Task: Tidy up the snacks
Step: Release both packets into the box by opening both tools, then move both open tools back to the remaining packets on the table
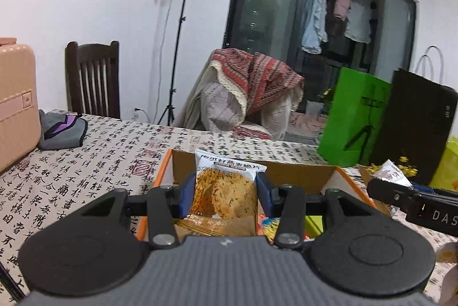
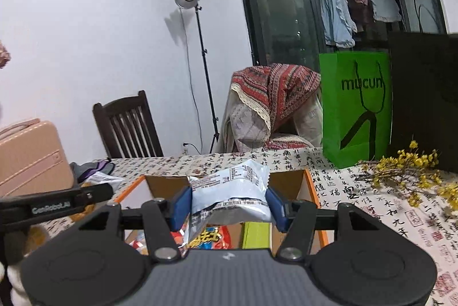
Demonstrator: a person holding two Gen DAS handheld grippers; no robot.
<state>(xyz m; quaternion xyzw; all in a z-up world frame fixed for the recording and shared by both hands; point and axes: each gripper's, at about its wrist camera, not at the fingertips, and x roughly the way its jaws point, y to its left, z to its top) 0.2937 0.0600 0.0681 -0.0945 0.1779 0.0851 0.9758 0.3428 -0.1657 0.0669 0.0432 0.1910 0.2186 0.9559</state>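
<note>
Two packets are up at once, so you can drop both into the box (image 1: 303, 173) in one trip. Your left gripper (image 1: 221, 193) pinches the biscuit packet (image 1: 226, 191) upright; your right gripper (image 2: 229, 203) clamps the white packet (image 2: 232, 194). Both tilt slightly downward over the box.

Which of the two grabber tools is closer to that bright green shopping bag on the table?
The right one. The right gripper sits nearer the green bag, which stands ahead and to its right. The left gripper is farther over, with the right tool between it and the bag.
</note>
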